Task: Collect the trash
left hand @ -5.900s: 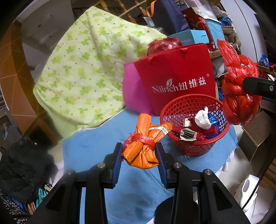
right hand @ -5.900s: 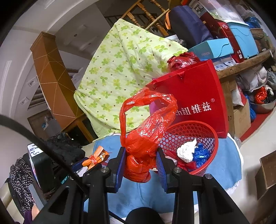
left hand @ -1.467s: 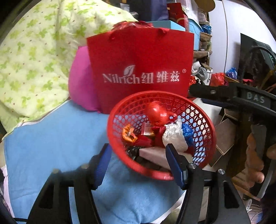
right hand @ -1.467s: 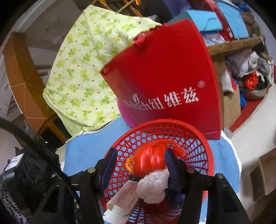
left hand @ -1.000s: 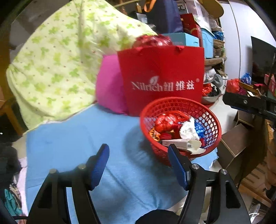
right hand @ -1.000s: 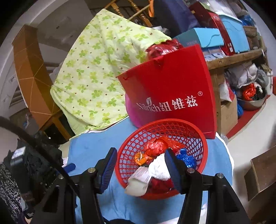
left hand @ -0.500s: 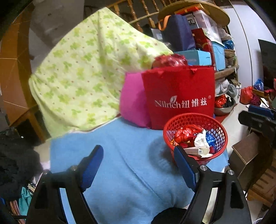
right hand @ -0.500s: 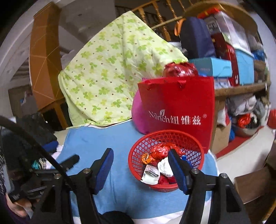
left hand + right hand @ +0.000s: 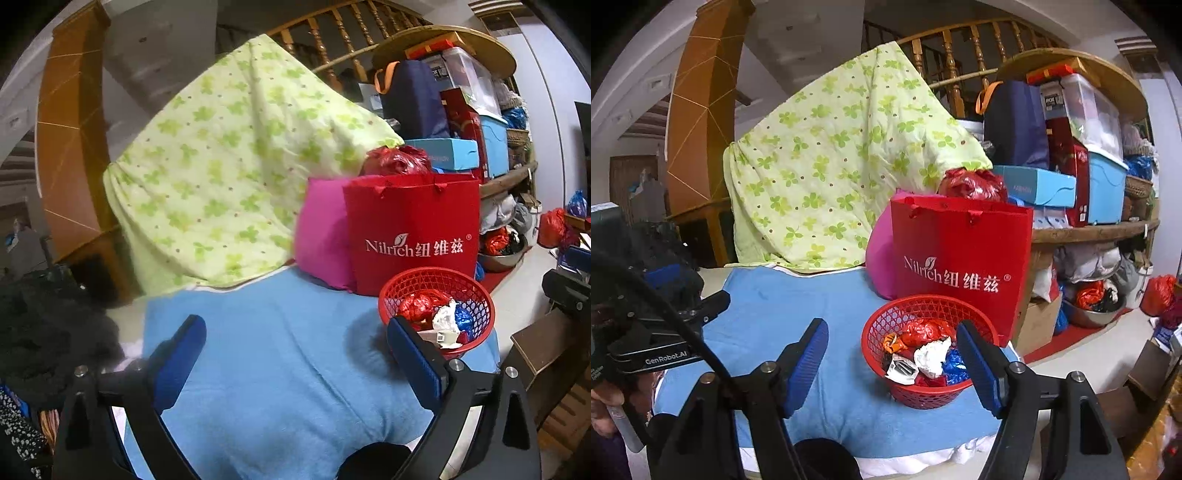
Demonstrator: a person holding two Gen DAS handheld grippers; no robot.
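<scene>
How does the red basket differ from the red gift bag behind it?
The red basket is round, low, open mesh; the red gift bag is tall, flat-sided and solid, with white lettering. The basket holds loose wrappers in plain view, while the bag shows only a crumpled red bundle poking out on top. Both are red and sit on the blue cloth.

Red basket (image 9: pixel 925 393), clover-print green quilt (image 9: pixel 831 166)

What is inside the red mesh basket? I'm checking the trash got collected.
The red mesh basket holds crumpled red plastic, white paper, blue foil; lower layers are hidden.
</scene>
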